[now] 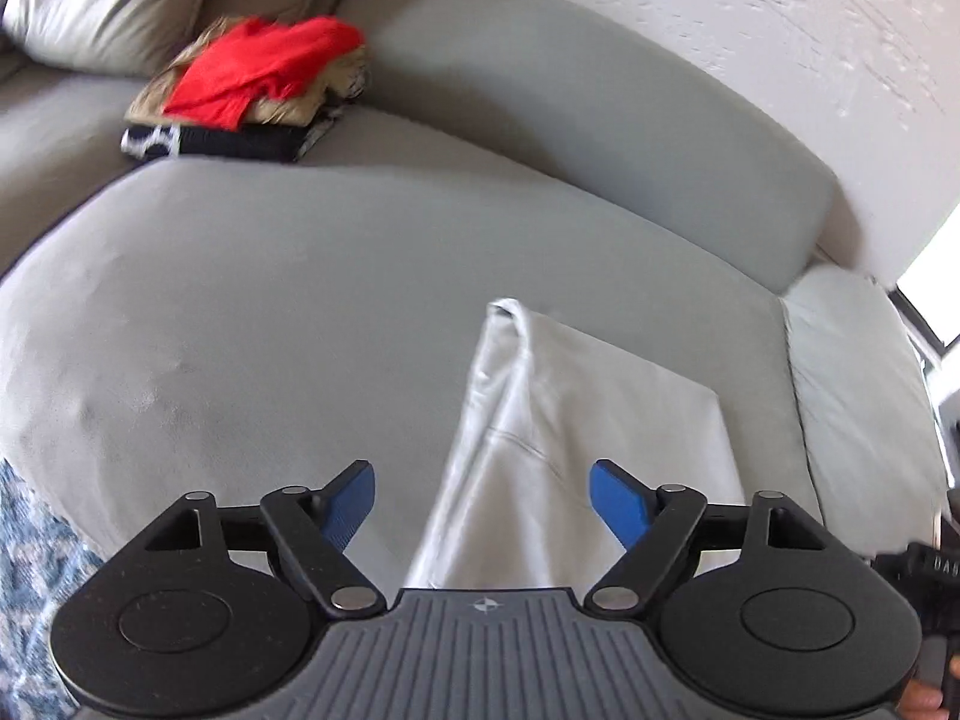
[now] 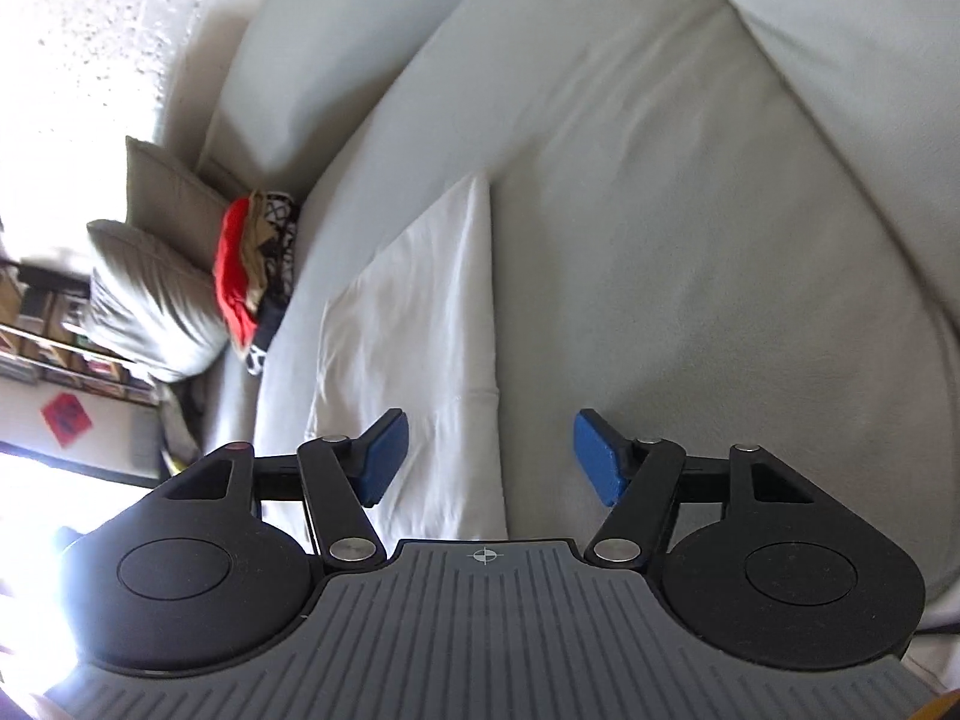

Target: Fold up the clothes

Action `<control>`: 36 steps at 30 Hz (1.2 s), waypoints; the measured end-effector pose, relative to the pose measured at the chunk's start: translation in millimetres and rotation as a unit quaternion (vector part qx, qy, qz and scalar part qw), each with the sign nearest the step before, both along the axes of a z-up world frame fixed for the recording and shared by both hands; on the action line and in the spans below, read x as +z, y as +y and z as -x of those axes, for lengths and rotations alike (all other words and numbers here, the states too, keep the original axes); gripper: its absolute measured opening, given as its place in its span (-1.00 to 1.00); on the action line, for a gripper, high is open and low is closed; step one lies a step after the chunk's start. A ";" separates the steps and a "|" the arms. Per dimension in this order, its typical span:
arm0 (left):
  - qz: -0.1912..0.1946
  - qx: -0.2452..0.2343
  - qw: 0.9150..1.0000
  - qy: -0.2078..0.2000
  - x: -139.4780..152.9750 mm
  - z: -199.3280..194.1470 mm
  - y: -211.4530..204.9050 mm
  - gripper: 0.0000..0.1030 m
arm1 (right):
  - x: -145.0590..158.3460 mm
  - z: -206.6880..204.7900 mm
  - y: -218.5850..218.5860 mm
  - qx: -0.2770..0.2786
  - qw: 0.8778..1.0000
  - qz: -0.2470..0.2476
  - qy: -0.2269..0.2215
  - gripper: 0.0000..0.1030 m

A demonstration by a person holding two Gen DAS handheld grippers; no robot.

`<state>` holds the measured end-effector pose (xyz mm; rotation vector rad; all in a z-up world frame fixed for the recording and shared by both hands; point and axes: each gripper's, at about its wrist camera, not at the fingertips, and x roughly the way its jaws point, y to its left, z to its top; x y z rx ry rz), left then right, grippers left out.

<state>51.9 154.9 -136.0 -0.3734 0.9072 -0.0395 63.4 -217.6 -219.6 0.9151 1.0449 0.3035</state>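
The white garment (image 1: 576,420) lies folded on the grey sofa seat cushion (image 1: 270,300), towards the end of the seat nearest the right armrest cushion (image 1: 858,390). In the left wrist view it forms a long panel with one raised, creased fold running along its left edge up to a small peak at the far corner. In the right wrist view the same white garment (image 2: 420,324) appears as a flat, narrow strip with a straight right edge, lying lengthwise on the seat.

The left gripper (image 1: 483,507) is positioned above the near end of the garment. Its jaws stand wide apart, and the blue pads (image 1: 351,507) do not touch the fabric; nothing is held. The right gripper (image 2: 491,459) is positioned over the garment's near right edge. Its jaws also stand wide, with the left blue pad (image 2: 384,456) over the white fabric and the other pad over the bare cushion; nothing is clamped.

A stack of folded clothes (image 1: 252,96) rests further along the seat, well apart from the white garment. The stack has a red item on top, a tan item under it and a black-and-white patterned item at the bottom. A beige throw pillow (image 1: 120,6) stands just behind the stack against the sofa backrest (image 1: 570,90). A textured white wall (image 1: 780,30) rises behind the sofa. A blue patterned fabric (image 1: 30,570) shows at the lower left edge of the left wrist view.
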 end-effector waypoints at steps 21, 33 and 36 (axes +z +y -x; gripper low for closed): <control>0.200 -0.152 0.959 0.129 -79.6 -93.5 10.1 0.47 | -42.8 -90.3 24.0 0.010 0.997 -0.072 0.025 -0.28; 0.237 -0.095 0.960 0.112 -101.4 -114.5 -4.2 -0.59 | -36.4 -113.8 50.6 0.002 1.000 0.000 -0.028 -0.91; 0.164 -0.100 0.979 0.070 -74.8 -91.2 -25.6 -0.82 | 5.7 -93.3 69.3 0.031 0.989 0.108 -0.100 -0.92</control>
